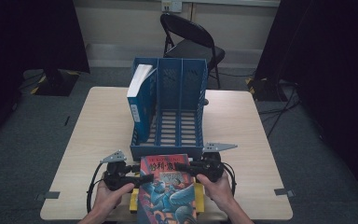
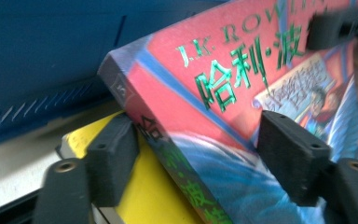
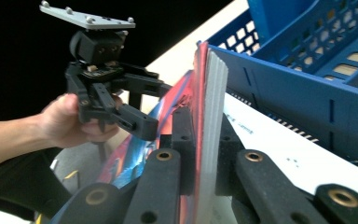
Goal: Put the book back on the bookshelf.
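So the red and blue book [image 1: 168, 189] is being lifted off a yellow book [image 1: 134, 203] right in front of the blue file rack [image 1: 168, 149], near edge of the table [image 1: 242, 140]. Both grippers are on it, one per side, which makes sense since it's a fat paperback and would flop or twist from one edge. The right gripper [image 3: 200, 154] is clamped tight across the page edge and cover, jaws squeezed onto the book's thickness. The left gripper [image 2: 196, 144] has its jaws straddling the spine corner, one pad under, one on the cover; looks like it's gripping, though the lower pad's contact is hard to make out.

Book's tilted up, top edge toward the rack, probably heading for one of the empty slots. A blue book [image 1: 140, 100] already stands in the rack's left slot.

Cover reads "J.K. ROWLING" in green foil, Chinese title starting 哈利·波 below it, and the spine has a "5".
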